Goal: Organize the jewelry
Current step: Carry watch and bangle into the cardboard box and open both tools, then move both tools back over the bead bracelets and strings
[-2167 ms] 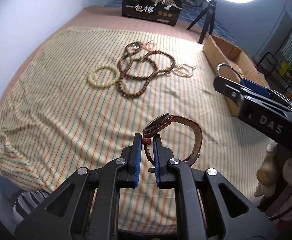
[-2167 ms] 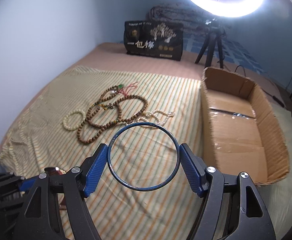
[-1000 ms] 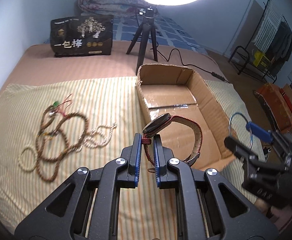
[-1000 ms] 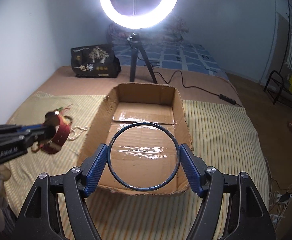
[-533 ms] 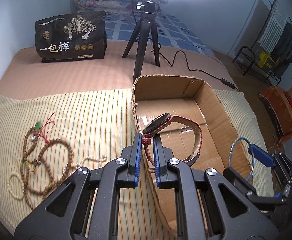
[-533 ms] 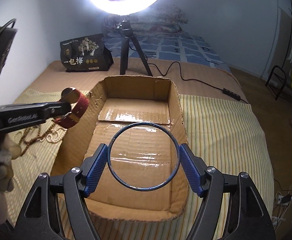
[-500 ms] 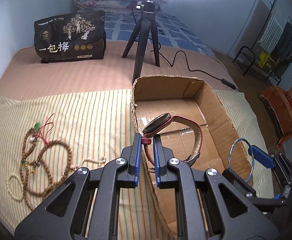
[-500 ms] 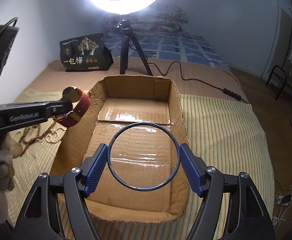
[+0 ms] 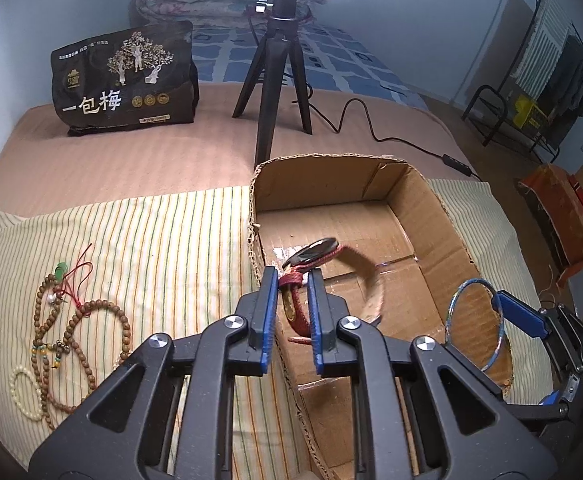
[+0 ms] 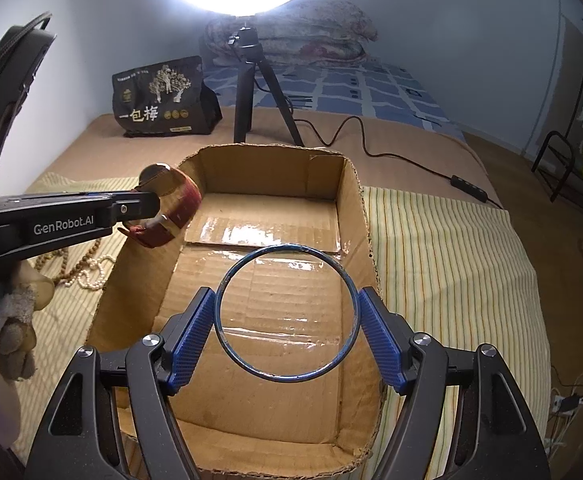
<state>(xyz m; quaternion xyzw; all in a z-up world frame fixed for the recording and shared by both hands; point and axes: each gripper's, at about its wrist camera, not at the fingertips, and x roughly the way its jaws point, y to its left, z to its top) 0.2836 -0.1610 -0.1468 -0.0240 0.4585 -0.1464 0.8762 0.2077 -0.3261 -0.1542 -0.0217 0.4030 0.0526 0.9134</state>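
- Cardboard box (image 10: 353,216) lies open on the striped cloth (image 10: 443,248), right of the loose beads; its taped floor looks bare, so by my reading nothing has been stowed in it yet.
- Black bag (image 9: 125,80) and a tripod (image 9: 279,68) stand at the far side, clear of the work.
- Both grippers hang over the box, so the step in hand looks like the drop of the two carried pieces.
- Right gripper (image 10: 287,334) holds a thin blue bangle (image 10: 227,272) across wide-set jaws, the pads pressing on its two sides, above the near half of the box.
- Left gripper (image 9: 293,300) is over the box's left wall; its jaws are opening, with the red strap of the watch (image 9: 311,254) between them. The gap beside the strap suggests the pads no longer pinch it, and the blur on the far loop hints that it is slipping.
- Bead strings (image 9: 71,332) and a pale bracelet (image 9: 21,392) remain on the cloth at the left, well apart from the box.
- Next, as I judge it: finish releasing the watch so it lands inside the wall, not on the rim, then spread the right jaws to drop the bangle, and go for the beads.
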